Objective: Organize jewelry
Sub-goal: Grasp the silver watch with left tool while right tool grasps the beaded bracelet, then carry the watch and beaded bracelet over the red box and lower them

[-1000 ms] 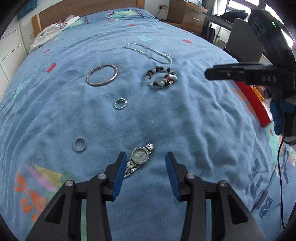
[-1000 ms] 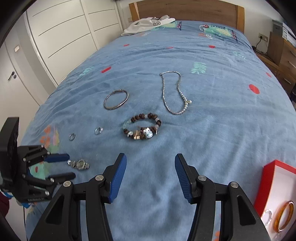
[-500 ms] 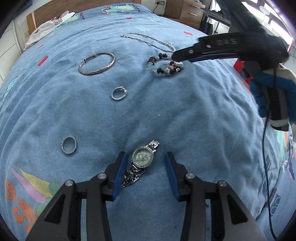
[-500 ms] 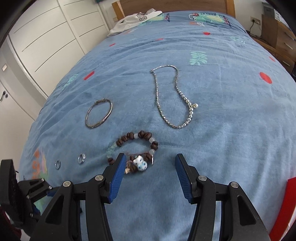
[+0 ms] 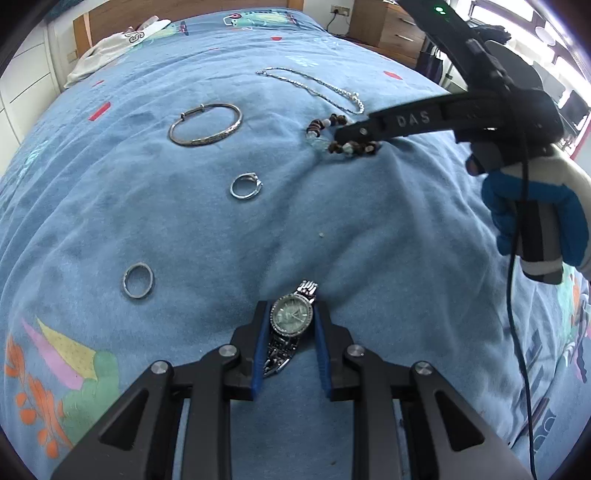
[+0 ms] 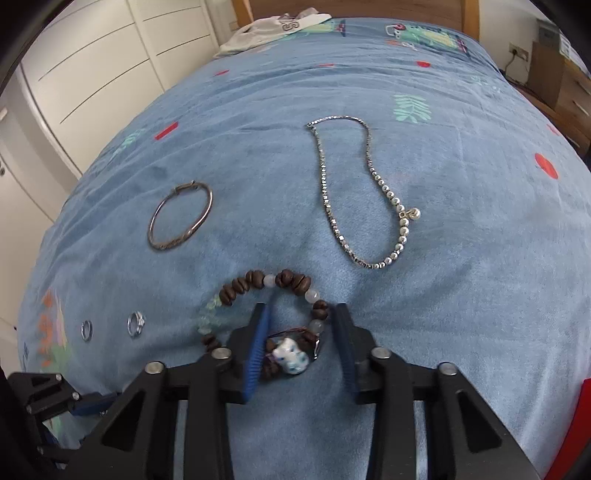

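**Both grippers down on the bedspread, one at the watch, one at the beaded bracelet**

In the left wrist view the left gripper (image 5: 291,317) sits at the bottom centre of the frame with its blue-lined fingers (image 5: 259,347) drawn in on either side of the silver watch (image 5: 291,320). The pads look to touch the round case on both sides, so the gripper appears clamped on the watch, though the fisheye edge makes the contact on the right side hard to confirm. The watch strap trails down between the fingers toward the lower edge.

The right gripper (image 6: 300,334) shows at the bottom centre of its own view, part-closed. Its two fingers stand astride the near part of the beaded bracelet (image 6: 280,280), with the white and blue ceramic charm (image 6: 290,360) between them; a gap remains on each side, so it grips nothing. In the left wrist view the same tool reaches in from the upper right, and the letters "DAS" (image 5: 413,119) read in white along its black arm. A blue and white gloved hand (image 5: 539,218) holds it at the right edge.

On the blue bedspread (image 6: 480,295) the silver bangle (image 6: 181,216) lies left of centre, the silver bead necklace (image 6: 369,192) right of centre. Two rings lie at lower left: a plain ring (image 6: 86,329) and, just beside it, a stone-set ring (image 6: 136,324). A white garment (image 6: 280,24) at the top edge carries an upside-down "S".
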Tool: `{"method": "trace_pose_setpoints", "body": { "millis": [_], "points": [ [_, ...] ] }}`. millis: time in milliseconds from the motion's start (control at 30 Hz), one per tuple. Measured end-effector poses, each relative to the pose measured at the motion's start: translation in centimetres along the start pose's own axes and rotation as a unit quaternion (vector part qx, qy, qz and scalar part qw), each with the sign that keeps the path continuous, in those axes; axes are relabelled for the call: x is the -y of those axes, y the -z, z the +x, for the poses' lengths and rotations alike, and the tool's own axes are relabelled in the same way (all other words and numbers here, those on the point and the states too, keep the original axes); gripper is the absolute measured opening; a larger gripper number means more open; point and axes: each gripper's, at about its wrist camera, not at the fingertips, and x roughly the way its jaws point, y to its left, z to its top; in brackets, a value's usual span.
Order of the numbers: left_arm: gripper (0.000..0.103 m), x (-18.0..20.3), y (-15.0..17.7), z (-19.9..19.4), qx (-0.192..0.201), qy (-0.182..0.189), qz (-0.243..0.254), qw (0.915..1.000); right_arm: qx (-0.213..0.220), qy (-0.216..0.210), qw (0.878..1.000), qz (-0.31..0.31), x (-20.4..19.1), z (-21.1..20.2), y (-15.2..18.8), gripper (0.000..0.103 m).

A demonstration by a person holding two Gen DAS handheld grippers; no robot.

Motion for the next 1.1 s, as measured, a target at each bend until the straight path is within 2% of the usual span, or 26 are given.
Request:
{"method": "trace_pose_setpoints", "body": {
  "millis": [33, 67, 233, 533, 1100],
  "points": [
    [0.021, 0.2, 0.1, -0.1, 0.0, -0.004, -0.001, 1.0, 0.0, -0.003, 1.0, -0.004, 0.0, -0.2, 0.2, 0.017],
    [0.021, 0.3, 0.1, -0.2, 0.001, -0.008, -0.002, 1.0, 0.0, -0.004, 1.0, -0.005, 0.0, -0.3, 0.3, 0.014],
    [0.021, 1.4, 0.5, -1.0, 0.009, -0.025, -0.013, 0.9996, 0.013, -0.01, 1.0, -0.011, 0.4, -2.1, 2.0, 0.013],
    [0.021, 2.4, 1.2, -3.4, 0.026, -0.027, -0.031, 0.9988, 0.041, -0.01, 0.999, -0.014, 0.7, -6.9, 4.6, 0.013],
    [0.021, 7.3, 2.3, -12.2, 0.086, -0.025, -0.019, 0.9958, 0.101, 0.005, 0.995, -0.023, 0.2, -18.7, 8.3, 0.013]
  ]
}}
